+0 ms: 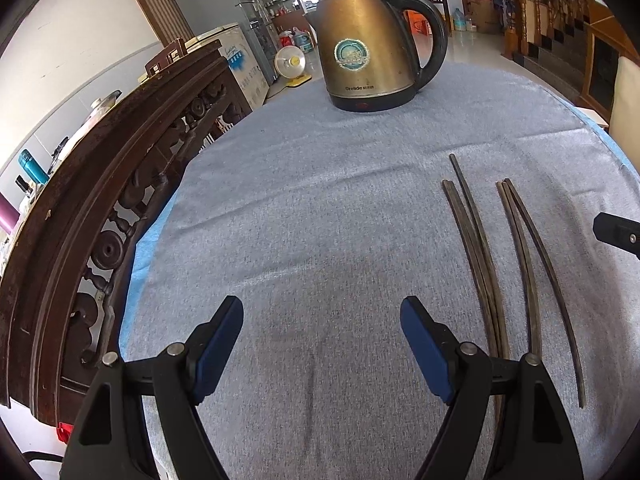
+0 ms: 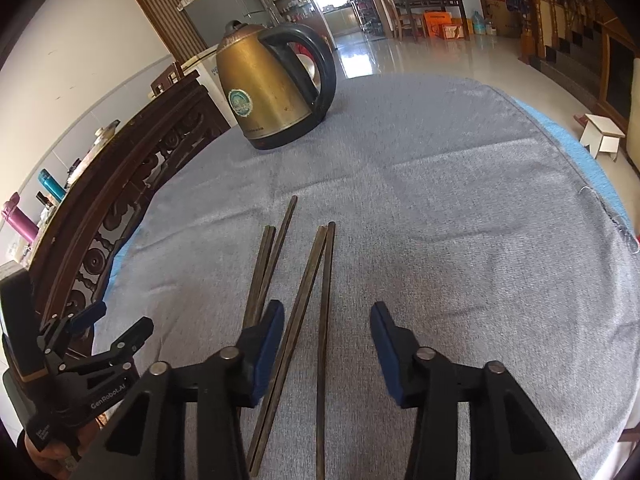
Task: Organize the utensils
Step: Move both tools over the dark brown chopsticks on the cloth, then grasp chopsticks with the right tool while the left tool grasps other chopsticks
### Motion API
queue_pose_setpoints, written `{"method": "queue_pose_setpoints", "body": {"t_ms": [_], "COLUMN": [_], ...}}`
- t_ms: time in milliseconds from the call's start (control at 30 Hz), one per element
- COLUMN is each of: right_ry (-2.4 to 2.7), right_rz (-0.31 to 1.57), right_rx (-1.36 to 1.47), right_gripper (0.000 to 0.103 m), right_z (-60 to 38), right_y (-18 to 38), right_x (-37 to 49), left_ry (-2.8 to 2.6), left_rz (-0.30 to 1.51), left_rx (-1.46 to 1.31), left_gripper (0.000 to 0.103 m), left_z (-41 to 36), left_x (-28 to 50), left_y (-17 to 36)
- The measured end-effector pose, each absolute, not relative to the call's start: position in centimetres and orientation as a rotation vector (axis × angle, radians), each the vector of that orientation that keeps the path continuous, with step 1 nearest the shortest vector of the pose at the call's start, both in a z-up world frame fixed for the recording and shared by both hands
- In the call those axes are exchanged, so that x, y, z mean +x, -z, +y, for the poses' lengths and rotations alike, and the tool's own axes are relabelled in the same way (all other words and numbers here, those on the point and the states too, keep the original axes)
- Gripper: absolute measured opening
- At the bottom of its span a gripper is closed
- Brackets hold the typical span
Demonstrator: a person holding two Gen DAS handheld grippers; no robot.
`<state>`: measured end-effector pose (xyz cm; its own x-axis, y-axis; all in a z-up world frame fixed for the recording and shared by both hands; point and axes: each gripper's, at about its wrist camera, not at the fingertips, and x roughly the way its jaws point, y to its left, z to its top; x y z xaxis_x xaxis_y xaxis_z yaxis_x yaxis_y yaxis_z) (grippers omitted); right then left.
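Several dark chopsticks lie lengthwise on the grey cloth in two groups. The left group [image 1: 474, 248] [image 2: 266, 268] lies beside the right group [image 1: 532, 248] [image 2: 320, 276]. My left gripper [image 1: 322, 320] is open and empty, low over bare cloth to the left of the chopsticks. My right gripper [image 2: 327, 324] is open and empty, its fingers on either side of the right group. The left gripper also shows in the right wrist view [image 2: 112, 324] at the lower left. A tip of the right gripper shows in the left wrist view [image 1: 616, 234] at the right edge.
A bronze electric kettle [image 1: 368, 44] [image 2: 276, 88] stands at the far side of the cloth-covered table [image 1: 320, 184]. A carved dark wooden chair back [image 1: 100, 208] runs along the table's left edge. A small white stool [image 2: 602, 134] stands on the floor to the right.
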<state>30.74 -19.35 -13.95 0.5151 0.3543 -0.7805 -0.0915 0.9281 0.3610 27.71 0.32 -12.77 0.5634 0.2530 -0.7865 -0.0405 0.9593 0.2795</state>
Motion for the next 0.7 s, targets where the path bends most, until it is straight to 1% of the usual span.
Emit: {"method": "queue_pose_setpoints", "body": {"t_ms": [67,100,200,433,567,667,700], "right_ry": [-0.279,-0.281,-0.283,-0.307,-0.309,-0.292,-0.281], "right_rz": [1.012,1.02,1.039,1.091,1.141,1.166,1.181], "right_rx": [0.319,0.336,0.389,0.399,0.365,0.278,0.238], "right_gripper": [0.037,0.037,0.036,0.036,0.029,0.025,0.019], "right_z": [-19.6,-19.8,-20.4,-19.6,-18.1,-16.5,-15.9], "right_y": [14.4,14.6,15.3,17.0,18.3,19.0,19.4], "right_x": [31.4,31.7,32.8,35.6,37.0,37.2,37.3], "left_ry": [-0.164,-0.152,-0.093,0.027,0.064,0.077,0.087], "left_rz": [0.963,0.967,0.986,1.055,1.089,1.094,1.093], "left_rx": [0.238,0.234,0.203,0.076,0.066,0.055,0.047], "left_gripper": [0.081,0.081,0.081,0.081,0.081,0.08,0.079], "left_z": [0.3,0.4,0.7,1.4,0.7,0.3,0.1], "left_x": [28.0,28.2,29.3,32.8,34.5,35.8,36.4], "left_y": [12.9,13.0,13.3,14.7,15.7,15.9,15.8]}}
